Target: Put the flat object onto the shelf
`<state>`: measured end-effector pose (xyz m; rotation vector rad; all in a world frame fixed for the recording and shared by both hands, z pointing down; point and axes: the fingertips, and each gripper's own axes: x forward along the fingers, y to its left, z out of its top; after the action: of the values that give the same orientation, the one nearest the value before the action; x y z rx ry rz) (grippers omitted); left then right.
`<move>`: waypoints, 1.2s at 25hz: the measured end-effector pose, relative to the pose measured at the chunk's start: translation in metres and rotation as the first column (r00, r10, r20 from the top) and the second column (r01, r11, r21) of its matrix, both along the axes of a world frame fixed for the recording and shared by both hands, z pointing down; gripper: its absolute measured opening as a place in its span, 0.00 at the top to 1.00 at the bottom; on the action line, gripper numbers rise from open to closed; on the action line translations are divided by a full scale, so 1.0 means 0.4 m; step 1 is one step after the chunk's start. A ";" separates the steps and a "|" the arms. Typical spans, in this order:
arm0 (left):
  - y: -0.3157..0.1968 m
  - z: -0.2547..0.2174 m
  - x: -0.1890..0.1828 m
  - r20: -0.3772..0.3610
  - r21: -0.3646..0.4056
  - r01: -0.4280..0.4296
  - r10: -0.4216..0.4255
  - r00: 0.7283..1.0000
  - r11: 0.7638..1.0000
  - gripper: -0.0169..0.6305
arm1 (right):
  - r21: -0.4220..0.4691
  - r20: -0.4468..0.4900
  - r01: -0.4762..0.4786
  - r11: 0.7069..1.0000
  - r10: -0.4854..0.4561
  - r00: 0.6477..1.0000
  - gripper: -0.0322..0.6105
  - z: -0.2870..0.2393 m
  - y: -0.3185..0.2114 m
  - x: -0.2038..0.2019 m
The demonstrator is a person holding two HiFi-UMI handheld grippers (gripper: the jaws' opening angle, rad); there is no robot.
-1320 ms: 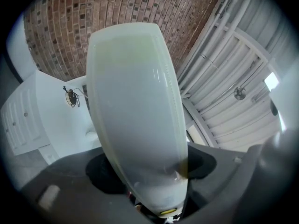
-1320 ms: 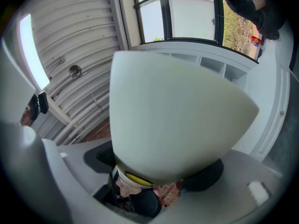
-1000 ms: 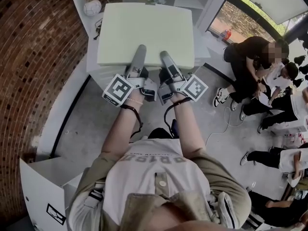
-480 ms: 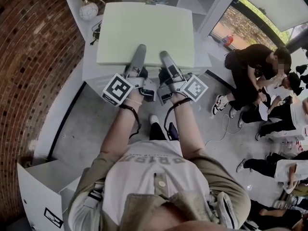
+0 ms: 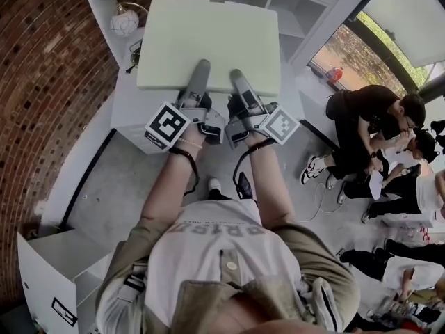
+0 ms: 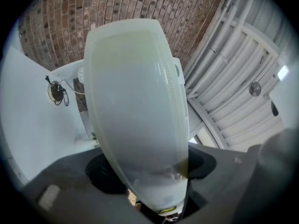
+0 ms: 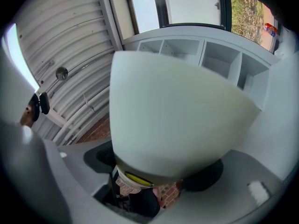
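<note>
1. While looking down from the head, can see a thick pale pad (image 5: 208, 40) held level in the air, over the white shelf (image 5: 295, 21).
2. Pinched at the near edge, left of the middle, by the left tool (image 5: 201, 69); jaws set wide for the thickness, upper jaw lying on the top face.
3. Pinched at the same edge, just beside, by the right tool (image 5: 237, 76), in the same way.
4. Cannot tell whether touching the shelf top.
5. Beyond the far edge, open shelf compartments.
6. At left, brick wall (image 5: 49, 89); near the far left corner of the pad, a round white thing (image 5: 124, 23); at right, people (image 5: 368, 124) sitting.
</note>
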<state>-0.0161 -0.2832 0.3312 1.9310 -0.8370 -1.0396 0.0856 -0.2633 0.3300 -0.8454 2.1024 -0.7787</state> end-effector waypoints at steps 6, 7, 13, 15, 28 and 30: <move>-0.112 -0.026 0.045 0.002 0.014 0.031 -0.031 1.000 0.999 0.45 | 0.012 0.000 0.041 0.999 -0.041 0.999 0.33 -0.025 -0.121 0.045; -0.129 -0.032 0.054 0.003 0.020 0.035 -0.035 0.999 0.999 0.45 | 0.015 -0.001 0.046 0.999 -0.045 0.999 0.33 -0.030 -0.140 0.054; -0.222 -0.055 0.104 -0.003 0.046 0.055 -0.055 0.998 0.997 0.45 | 0.042 -0.016 0.069 0.997 -0.068 0.998 0.33 -0.053 -0.239 0.105; -0.248 -0.059 0.119 -0.004 0.052 0.065 -0.064 0.998 0.997 0.45 | 0.049 -0.017 0.079 0.996 -0.078 0.997 0.33 -0.058 -0.267 0.120; -0.359 -0.084 0.129 0.002 0.053 0.109 -0.109 0.994 0.993 0.45 | 0.044 -0.008 0.122 0.992 -0.122 0.993 0.33 -0.077 -0.391 0.131; -0.380 -0.084 0.122 0.001 0.049 0.112 -0.112 0.994 0.992 0.45 | 0.038 -0.009 0.124 0.992 -0.123 0.992 0.33 -0.077 -0.412 0.124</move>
<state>0.0326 -0.4353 0.2978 1.9460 -0.9394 -1.1324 0.1351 -0.4283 0.2990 -0.7036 2.1850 -0.7981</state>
